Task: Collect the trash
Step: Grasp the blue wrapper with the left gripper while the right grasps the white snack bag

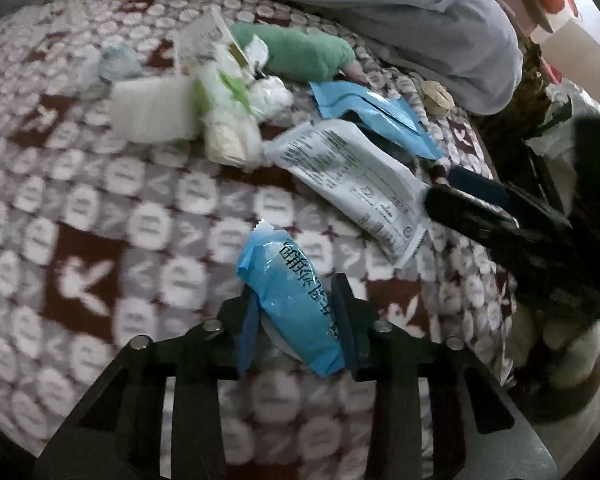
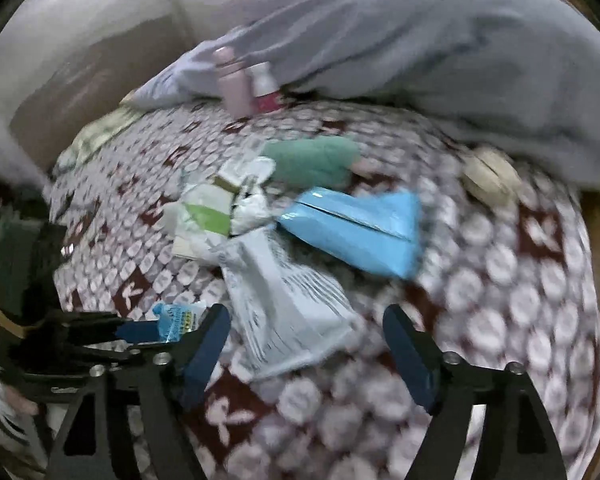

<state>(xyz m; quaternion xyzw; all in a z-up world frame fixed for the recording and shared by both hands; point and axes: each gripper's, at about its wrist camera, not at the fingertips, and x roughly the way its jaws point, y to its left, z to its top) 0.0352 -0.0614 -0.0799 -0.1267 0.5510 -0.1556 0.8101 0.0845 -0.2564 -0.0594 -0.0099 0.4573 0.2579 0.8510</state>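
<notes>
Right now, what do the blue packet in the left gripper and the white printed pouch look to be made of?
Blue packet: thin glossy plastic film, judging by shiny highlights and crinkles where the left gripper pinches it. White pouch: smoother, matte to satin, printed plastic or coated paper; it lies flat with soft creases. Blur leaves that open.

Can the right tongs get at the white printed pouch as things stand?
Probably yes. The right tongs are open, and the white printed pouch lies flat on the patterned blanket just ahead of them with nothing on its near end. The left tongs are busy gripping the blue packet.
</notes>
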